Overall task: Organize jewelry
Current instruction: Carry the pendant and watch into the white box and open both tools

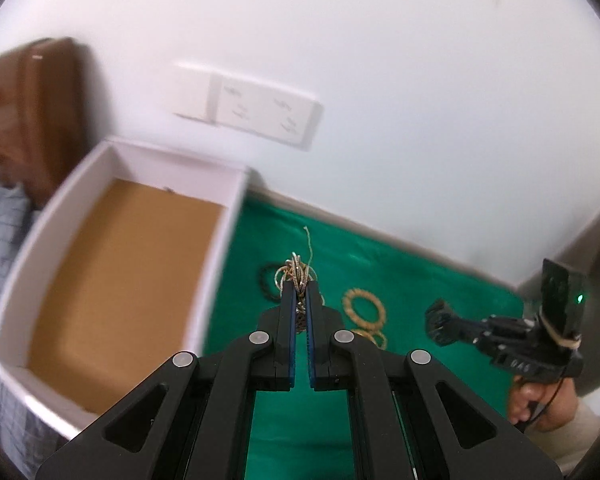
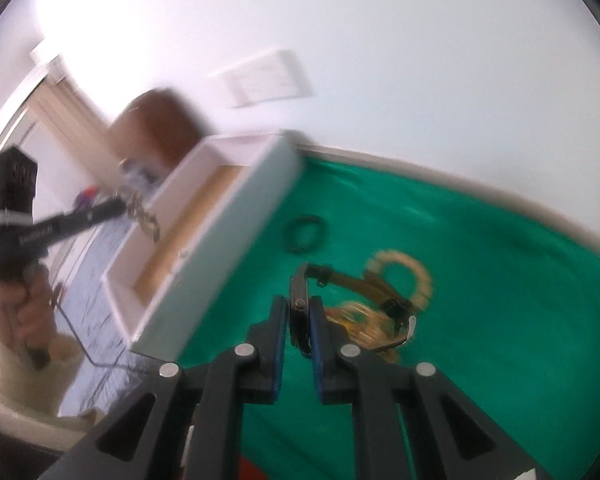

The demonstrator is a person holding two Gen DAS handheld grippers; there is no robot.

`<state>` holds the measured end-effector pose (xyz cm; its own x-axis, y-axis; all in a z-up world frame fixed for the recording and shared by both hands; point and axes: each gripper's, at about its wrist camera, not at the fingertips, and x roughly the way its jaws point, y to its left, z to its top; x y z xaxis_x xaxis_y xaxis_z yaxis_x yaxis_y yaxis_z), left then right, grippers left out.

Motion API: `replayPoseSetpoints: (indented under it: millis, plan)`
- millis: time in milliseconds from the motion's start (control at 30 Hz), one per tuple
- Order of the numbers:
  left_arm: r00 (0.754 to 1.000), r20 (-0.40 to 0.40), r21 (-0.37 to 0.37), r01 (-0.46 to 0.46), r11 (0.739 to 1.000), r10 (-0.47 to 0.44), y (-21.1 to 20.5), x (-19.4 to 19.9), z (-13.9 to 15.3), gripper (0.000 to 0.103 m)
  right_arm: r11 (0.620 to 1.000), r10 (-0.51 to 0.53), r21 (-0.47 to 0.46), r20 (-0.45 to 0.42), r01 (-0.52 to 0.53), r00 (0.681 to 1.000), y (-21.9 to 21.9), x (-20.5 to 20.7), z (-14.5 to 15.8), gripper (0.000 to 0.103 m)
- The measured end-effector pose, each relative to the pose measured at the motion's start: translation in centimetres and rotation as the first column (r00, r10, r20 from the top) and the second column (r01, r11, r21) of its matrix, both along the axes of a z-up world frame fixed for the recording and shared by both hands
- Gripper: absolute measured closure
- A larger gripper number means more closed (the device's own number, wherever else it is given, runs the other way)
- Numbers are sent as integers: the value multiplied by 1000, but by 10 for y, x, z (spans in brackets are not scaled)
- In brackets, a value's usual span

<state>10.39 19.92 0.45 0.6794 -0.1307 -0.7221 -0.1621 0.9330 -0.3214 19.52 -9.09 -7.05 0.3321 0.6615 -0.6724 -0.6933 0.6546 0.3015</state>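
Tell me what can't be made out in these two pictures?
- Left wrist view: the chain bundle clamped in the left gripper; its links blur, and the fingers hide its lower part.
- Right wrist view: the wristwatch in the right gripper; its face is edge-on and blurred.
- Both views: the white box; motion blur smears its walls.

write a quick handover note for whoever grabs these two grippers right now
Left gripper: shut on a tangle of chains, lifted off the green cloth.
Right gripper: shut on a watch, strap dangling.
White box: beside the cloth, looks empty.
Left on the cloth: gold bangles and a black ring.
Done: both pieces picked up. Left: drop them in the box, then fetch the rest.
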Motion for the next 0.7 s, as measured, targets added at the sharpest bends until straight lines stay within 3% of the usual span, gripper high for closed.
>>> replayPoseSetpoints:
  millis: [100,233,500,700]
  plan:
    - [997,11,37,-74,997,73,34,-18,12,101,994,107,-4,40,-106,994,51,-5,15,91]
    - [988,-15,72,-155,985,156,80,-27,8,101,975,222,-17,73,-222,972,116,-12,23,91]
    - [957,-139,75,-245,967,254,154,-31,-43,101,928,371,-71,93,-366,924,237,-27,21,91]
    - [933,-196,79,-292,953,302,178,-33,-76,101,914,402,-93,56,-396,914,286,-20,11,91]
